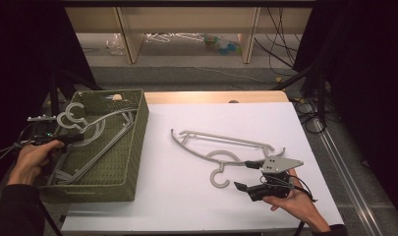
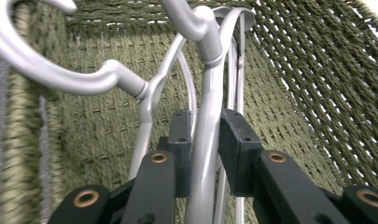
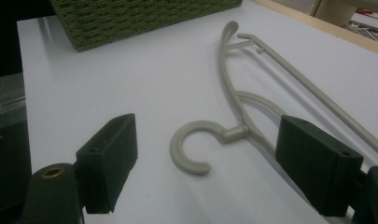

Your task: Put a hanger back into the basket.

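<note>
Inside woven basket [image 1: 130,147], curved plastic hangers [image 1: 96,129].

My left gripper [image 2: 205,140] pinches the curved arm of a grey plastic hanger [image 2: 207,154], which stands steeply among others inside the green woven basket [image 1: 113,162]. A second grey hanger [image 1: 221,147] lies flat on the white table, hook toward me.

basket [image 1: 119,162]: rough woven | hangers [image 2: 205,140]: glossy plastic | table [image 1: 186,196]: matt
</note>
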